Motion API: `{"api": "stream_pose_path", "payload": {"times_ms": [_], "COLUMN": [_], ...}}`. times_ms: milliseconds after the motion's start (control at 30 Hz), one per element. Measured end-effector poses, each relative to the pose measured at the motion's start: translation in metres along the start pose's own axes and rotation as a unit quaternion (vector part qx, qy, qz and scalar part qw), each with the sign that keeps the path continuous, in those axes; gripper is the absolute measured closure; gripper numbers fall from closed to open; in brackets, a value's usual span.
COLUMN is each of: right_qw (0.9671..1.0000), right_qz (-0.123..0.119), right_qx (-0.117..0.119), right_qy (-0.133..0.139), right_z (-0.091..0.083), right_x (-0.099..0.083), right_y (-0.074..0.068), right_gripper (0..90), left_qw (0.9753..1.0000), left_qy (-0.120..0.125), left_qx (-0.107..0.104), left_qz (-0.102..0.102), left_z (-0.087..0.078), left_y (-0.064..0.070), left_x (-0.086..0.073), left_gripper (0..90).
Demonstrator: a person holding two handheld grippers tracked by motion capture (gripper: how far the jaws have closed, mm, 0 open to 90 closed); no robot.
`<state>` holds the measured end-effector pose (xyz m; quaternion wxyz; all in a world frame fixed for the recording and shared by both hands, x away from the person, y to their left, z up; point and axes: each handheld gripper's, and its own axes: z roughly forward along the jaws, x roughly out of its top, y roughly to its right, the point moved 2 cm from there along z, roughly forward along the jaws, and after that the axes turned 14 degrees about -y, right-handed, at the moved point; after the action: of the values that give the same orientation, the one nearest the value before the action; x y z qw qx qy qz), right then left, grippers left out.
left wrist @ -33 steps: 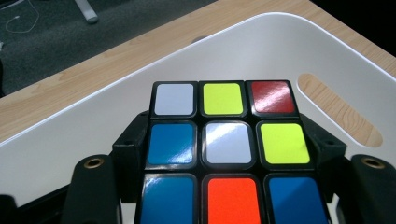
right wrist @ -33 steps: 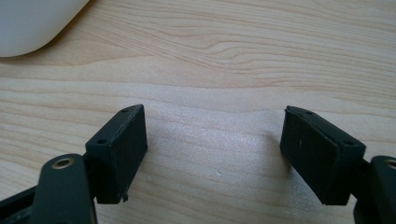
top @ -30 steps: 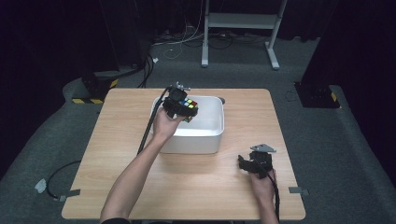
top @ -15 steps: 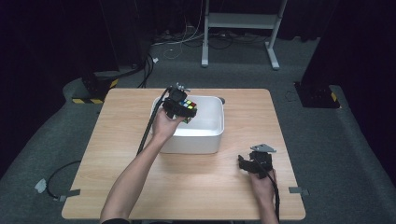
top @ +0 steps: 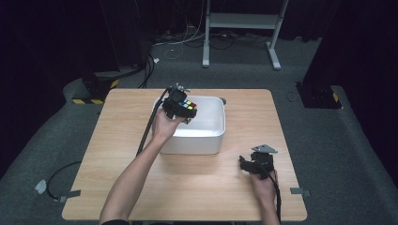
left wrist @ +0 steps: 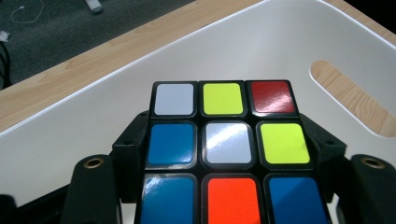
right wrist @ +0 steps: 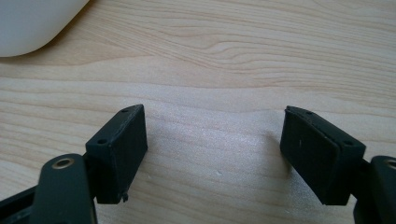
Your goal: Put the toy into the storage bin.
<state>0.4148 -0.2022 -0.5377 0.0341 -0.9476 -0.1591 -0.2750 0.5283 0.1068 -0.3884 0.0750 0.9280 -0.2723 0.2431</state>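
Note:
A scrambled puzzle cube (top: pixel 188 106) (left wrist: pixel 224 149) with white, yellow, red, blue and orange stickers is clamped between the black jaws of my left gripper (top: pixel 180 108) (left wrist: pixel 229 154). It hangs over the left part of a white plastic bin (top: pixel 206 136) (left wrist: pixel 289 42) on the wooden table. The bin's inside looks bare around the cube, and a handle slot (left wrist: pixel 355 100) shows in its wall. My right gripper (top: pixel 248 165) (right wrist: pixel 212 149) rests low on the table at the front right, its jaws spread wide over bare wood.
The light wooden table (top: pixel 117 140) (right wrist: pixel 224 56) spreads around the bin, whose rounded corner (right wrist: pixel 32 23) appears at the right gripper view's upper left. A black cable (top: pixel 149 126) trails from the left gripper over the table's left half. Dark floor with cables surrounds the table.
The left gripper with the cube has shifted very slightly over the bin. The right gripper has stayed in place.

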Motion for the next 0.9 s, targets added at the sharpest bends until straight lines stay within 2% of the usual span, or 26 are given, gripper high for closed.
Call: {"api": "stream_pose_path", "payload": {"times_ms": [900], "right_qw": [1.0], "right_qz": [-0.001], "right_qx": [0.001], "right_qy": [0.0], "right_z": [0.0003], "right_x": [0.0004], "right_y": [0.0001], "right_gripper": [22.6], "left_qw": [1.0], "left_qy": [0.002], "left_qx": [0.005], "left_qz": [0.007], "left_z": [-0.0053], "left_y": [0.0001], "left_x": [-0.0066], "left_gripper": [33.7]}}
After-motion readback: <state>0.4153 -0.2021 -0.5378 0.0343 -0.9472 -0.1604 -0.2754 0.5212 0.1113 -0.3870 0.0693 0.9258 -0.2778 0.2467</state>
